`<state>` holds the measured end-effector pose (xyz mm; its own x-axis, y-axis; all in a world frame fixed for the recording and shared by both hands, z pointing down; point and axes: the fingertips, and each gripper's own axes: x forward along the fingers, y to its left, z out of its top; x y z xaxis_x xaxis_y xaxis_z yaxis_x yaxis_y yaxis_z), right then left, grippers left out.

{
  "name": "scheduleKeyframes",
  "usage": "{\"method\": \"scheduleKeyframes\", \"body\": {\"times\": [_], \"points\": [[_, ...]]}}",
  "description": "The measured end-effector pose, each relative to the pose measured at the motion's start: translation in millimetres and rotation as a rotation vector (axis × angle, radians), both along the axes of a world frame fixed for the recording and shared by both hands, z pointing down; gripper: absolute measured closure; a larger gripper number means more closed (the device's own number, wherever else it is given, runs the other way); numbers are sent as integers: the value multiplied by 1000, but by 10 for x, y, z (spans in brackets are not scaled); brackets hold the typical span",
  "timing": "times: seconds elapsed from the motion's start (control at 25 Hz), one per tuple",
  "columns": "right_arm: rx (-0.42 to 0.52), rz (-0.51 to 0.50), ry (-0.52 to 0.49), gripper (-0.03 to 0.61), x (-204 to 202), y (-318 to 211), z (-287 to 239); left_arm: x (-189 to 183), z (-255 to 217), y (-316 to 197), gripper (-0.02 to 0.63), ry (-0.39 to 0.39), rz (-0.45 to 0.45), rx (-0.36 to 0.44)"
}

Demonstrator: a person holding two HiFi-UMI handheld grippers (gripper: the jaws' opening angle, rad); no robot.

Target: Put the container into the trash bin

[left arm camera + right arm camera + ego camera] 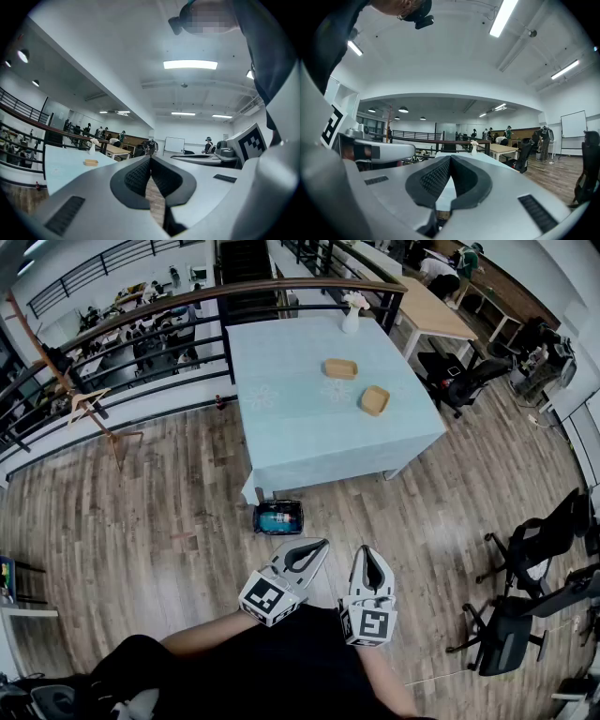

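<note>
Two shallow wooden containers sit on the table with the light blue cloth (pixel 281 427): one (pixel 339 368) further back, one (pixel 374 400) nearer the right edge. A small dark trash bin (pixel 278 517) with blue contents stands on the floor at the table's front edge. My left gripper (pixel 318 546) and right gripper (pixel 367 553) are held side by side close to my body, short of the bin, both shut and empty. In the left gripper view the jaws (pixel 150 159) meet, and a container (pixel 91 162) lies far off on the table. The right gripper (pixel 450 159) also shows its jaws closed.
A white vase with flowers (pixel 351 319) stands at the table's far edge. A dark railing (pixel 141 324) runs behind the table. A wooden coat stand (pixel 94 413) is at the left. Office chairs (pixel 525 549) stand at the right, and a wooden desk (pixel 436 310) at the back right.
</note>
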<state>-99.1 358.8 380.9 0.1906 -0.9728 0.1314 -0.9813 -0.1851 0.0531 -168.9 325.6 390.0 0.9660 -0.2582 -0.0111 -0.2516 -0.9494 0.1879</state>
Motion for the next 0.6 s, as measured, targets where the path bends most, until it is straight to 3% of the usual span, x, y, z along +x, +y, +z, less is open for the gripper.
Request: {"method": "scheduleKeyframes", "body": {"times": [0.2, 0.44, 0.6], "points": [[14, -5, -14, 546, -133, -32, 46, -96, 30, 21, 600, 11, 16, -9], [11, -35, 9, 545, -201, 18, 155, -122, 157, 104, 600, 71, 48, -89], [8, -36, -6, 545, -173, 29, 179, -72, 194, 102, 600, 49, 42, -75]]}}
